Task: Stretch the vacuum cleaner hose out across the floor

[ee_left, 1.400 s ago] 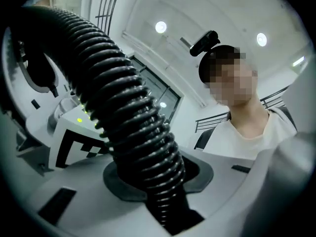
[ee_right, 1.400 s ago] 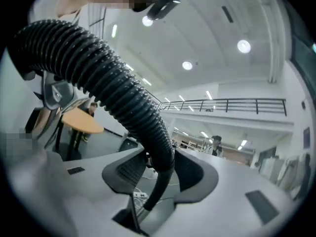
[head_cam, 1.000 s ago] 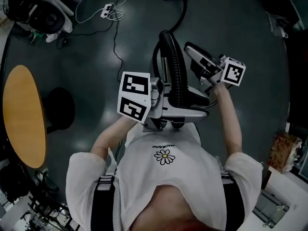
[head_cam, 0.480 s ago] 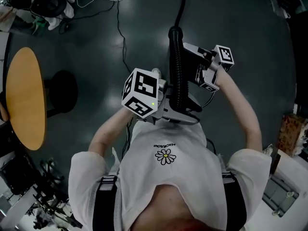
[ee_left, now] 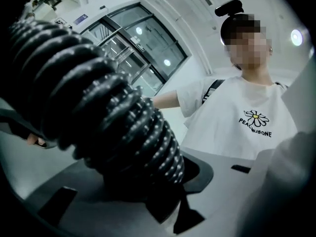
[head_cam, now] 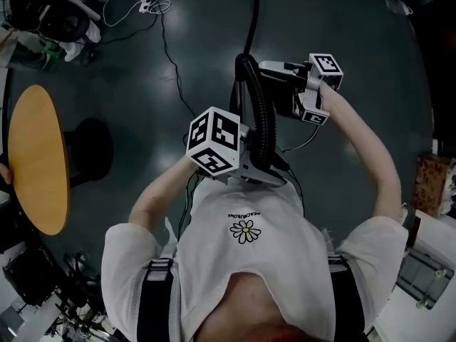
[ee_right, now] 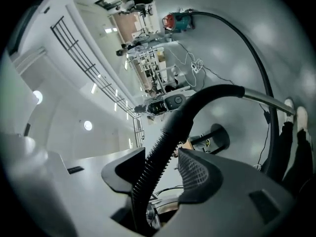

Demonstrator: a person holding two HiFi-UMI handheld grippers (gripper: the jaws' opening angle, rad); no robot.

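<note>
Head view: the person stands over the dark floor (head_cam: 356,34) with both tools raised in front of the chest. The vacuum cleaner hose (head_cam: 262,120) runs as a short ribbed span from a bend by the right tongs (head_cam: 267,68) down to the left tongs (head_cam: 267,168), all of it off the floor. A smooth black tube (head_cam: 251,13) leads off past the bend. Left gripper view: the ribbed hose fills the space between the jaws, and they are clamped on it. Probably this is the anchor end. Right gripper view: the jaws stand apart, and the hose threads up between the pads with a sliver of gap, not pinched. I read this as a loose guide. Beyond, the line arcs to a reddish machine (ee_right: 175,19) far across the floor. The stretching looks barely started.
</note>
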